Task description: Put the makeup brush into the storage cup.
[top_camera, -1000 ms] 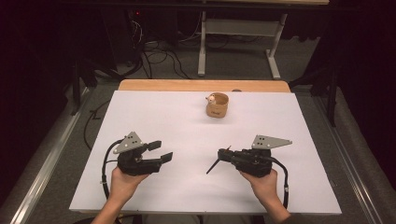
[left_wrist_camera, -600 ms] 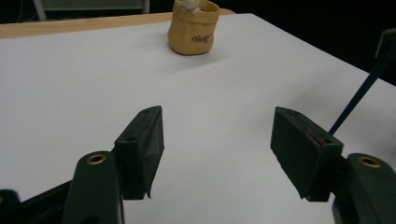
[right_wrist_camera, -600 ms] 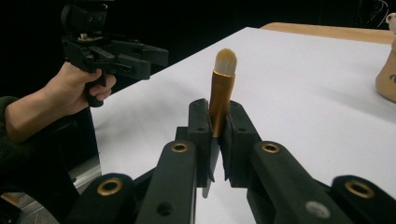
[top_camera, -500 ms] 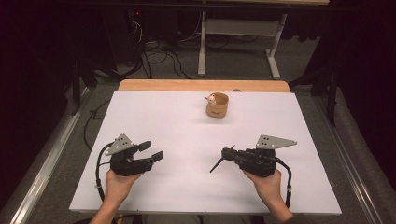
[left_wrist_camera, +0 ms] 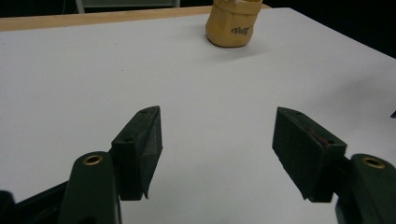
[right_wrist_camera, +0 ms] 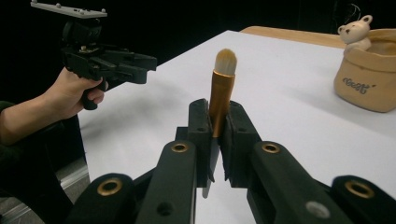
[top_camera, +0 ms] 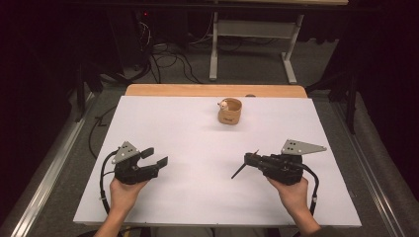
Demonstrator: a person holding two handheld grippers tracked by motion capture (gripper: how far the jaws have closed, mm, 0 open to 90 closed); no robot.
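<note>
My right gripper [top_camera: 250, 159] is shut on a makeup brush [top_camera: 238, 172] with a gold handle and pale bristles. In the right gripper view the brush [right_wrist_camera: 223, 79] stands up between the closed jaws of that gripper [right_wrist_camera: 218, 112], bristles at the top. At the near left of the white table, my left gripper [top_camera: 155, 156] hangs open with nothing between its jaws; in its own view this gripper [left_wrist_camera: 217, 135] points over bare white surface. A tan fabric pouch [top_camera: 230, 112] [left_wrist_camera: 232, 25] [right_wrist_camera: 366, 79] stands near the far edge with a small toy bear [top_camera: 225, 104] [right_wrist_camera: 353, 31] on its rim.
The white table top [top_camera: 197, 143] has a strip of wood [top_camera: 212, 90] along its far edge. Beyond it lie cables [top_camera: 163, 59] on the floor and a white desk frame [top_camera: 257, 29]. The left hand's gripper [right_wrist_camera: 135, 65] is seen across the table in the right gripper view.
The left hand has shifted a little to the left and sunk closer to the table, jaws still apart. The right hand and the brush have stayed put.
</note>
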